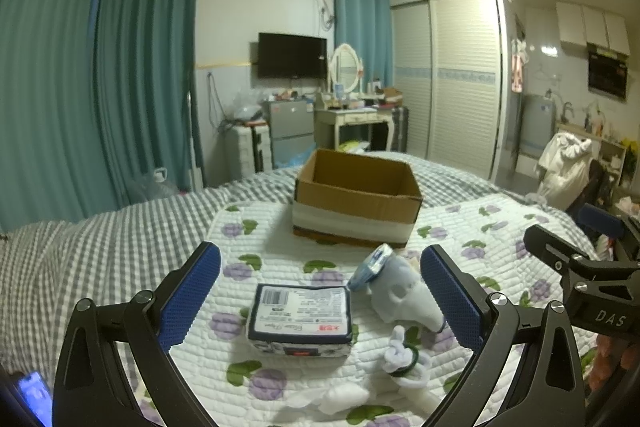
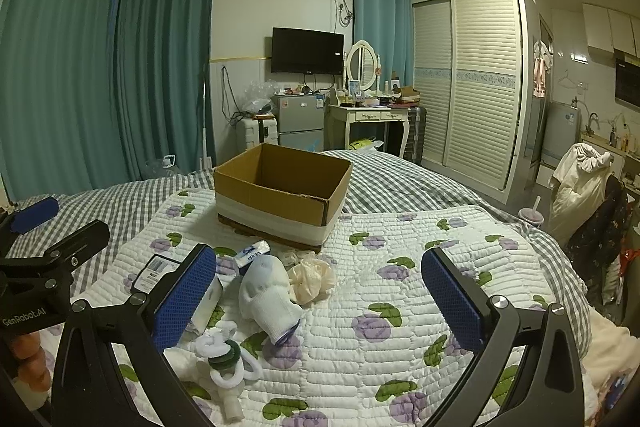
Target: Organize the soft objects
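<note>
An open cardboard box [image 1: 356, 203] [image 2: 280, 193] stands on the floral quilt on the bed. My left gripper [image 1: 320, 291] is open above a tissue pack [image 1: 301, 319]. A white rolled sock [image 1: 408, 297] [image 2: 268, 293], a small blue-white pack [image 1: 370, 267] [image 2: 252, 253] and white hair ties [image 1: 402, 359] [image 2: 224, 359] lie beside it. A beige crumpled cloth [image 2: 312, 281] lies next to the sock. My right gripper [image 2: 320, 293] is open and empty over the quilt, right of the sock.
The floral quilt [image 2: 400, 267] lies on a grey checked bedspread [image 1: 100, 247]. A phone [image 1: 34, 395] lies at the lower left. Beyond the bed stand a fridge [image 2: 300, 123], a dressing table [image 2: 368, 119] and a wardrobe [image 2: 472, 83]. A chair with clothes [image 2: 584, 187] stands at the right.
</note>
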A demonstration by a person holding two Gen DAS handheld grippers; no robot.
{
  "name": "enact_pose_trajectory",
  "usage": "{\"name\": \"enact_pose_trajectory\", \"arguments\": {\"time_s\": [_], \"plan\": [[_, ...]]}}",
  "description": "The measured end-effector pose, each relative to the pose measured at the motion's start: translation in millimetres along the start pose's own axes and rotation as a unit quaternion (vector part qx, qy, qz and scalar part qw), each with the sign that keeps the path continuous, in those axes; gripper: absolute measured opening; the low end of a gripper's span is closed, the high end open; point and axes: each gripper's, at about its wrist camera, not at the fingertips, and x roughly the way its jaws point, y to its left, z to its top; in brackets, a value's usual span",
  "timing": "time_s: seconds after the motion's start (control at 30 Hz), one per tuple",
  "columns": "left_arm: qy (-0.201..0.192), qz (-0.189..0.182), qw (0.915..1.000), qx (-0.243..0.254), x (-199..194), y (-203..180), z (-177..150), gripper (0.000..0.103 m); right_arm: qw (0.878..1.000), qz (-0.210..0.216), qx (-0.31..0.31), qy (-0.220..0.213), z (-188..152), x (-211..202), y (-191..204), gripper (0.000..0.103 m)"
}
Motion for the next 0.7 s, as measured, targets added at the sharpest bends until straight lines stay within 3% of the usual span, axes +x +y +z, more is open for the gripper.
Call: {"name": "enact_pose_trajectory", "arguments": {"time_s": [0.2,0.37,0.57,0.7], "plan": [[0.009,0.011,0.9999,-0.007,-23,2,12,0.102,1.000,0.010,-0.011,-0.007,13,-25,2,0.103],[0.056,0.031,0.9979,-0.012,-20,14,-12,0.102,0.999,0.019,-0.026,0.008,4,-37,9,0.103],[0.138,0.015,0.9902,-0.015,16,18,-70,0.101,0.991,0.061,-0.046,0.108,-52,12,33,0.103],[0.180,0.018,0.9834,-0.014,39,18,-98,0.094,0.980,0.087,-0.055,0.173,-90,51,48,0.088]]}}
